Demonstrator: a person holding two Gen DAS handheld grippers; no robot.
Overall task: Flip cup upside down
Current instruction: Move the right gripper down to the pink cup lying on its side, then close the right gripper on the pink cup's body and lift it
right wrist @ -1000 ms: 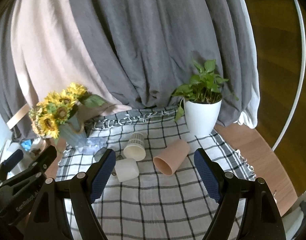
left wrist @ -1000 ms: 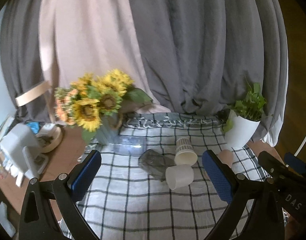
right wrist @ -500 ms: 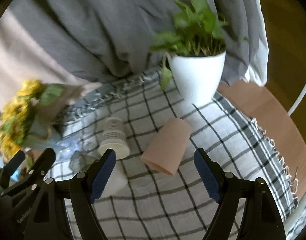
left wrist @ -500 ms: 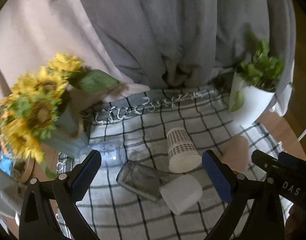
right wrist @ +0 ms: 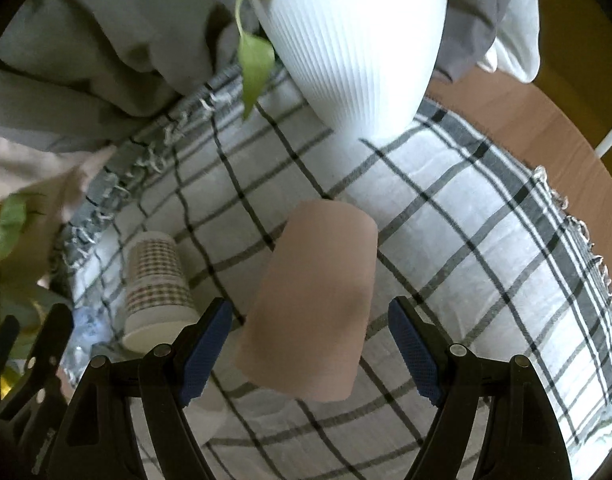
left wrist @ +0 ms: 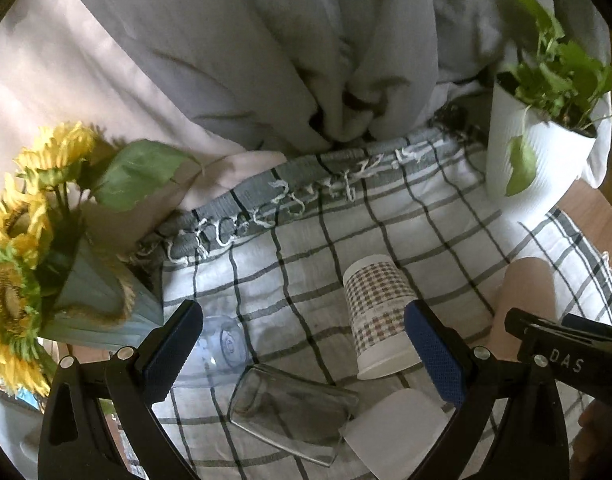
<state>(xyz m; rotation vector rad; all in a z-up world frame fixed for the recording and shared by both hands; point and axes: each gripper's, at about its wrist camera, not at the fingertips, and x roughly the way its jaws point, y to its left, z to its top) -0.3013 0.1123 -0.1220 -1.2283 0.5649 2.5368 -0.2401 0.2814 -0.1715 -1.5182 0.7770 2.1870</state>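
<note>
Several cups lie on their sides on a checked cloth (right wrist: 445, 216). A pink cup (right wrist: 313, 300) lies between the open fingers of my right gripper (right wrist: 309, 356), mouth toward the camera; it also shows in the left wrist view (left wrist: 525, 296). A checked paper cup (left wrist: 375, 312) lies just left of it, also seen in the right wrist view (right wrist: 156, 284). A clear glass (left wrist: 290, 412) and a white cup (left wrist: 397, 436) lie below my open, empty left gripper (left wrist: 302, 356). A clear plastic cup (left wrist: 222, 344) lies by its left finger.
A white ribbed pot with a green plant (right wrist: 357, 44) stands at the back right of the cloth, close behind the pink cup. A blue vase of sunflowers (left wrist: 46, 264) stands at the left. Grey and beige curtains (left wrist: 266, 60) hang behind. Wooden tabletop (right wrist: 525, 120) shows at the right.
Both grippers have moved forward and down toward the cups. The pink cup now sits between the right gripper's fingers. The cups have not moved.
</note>
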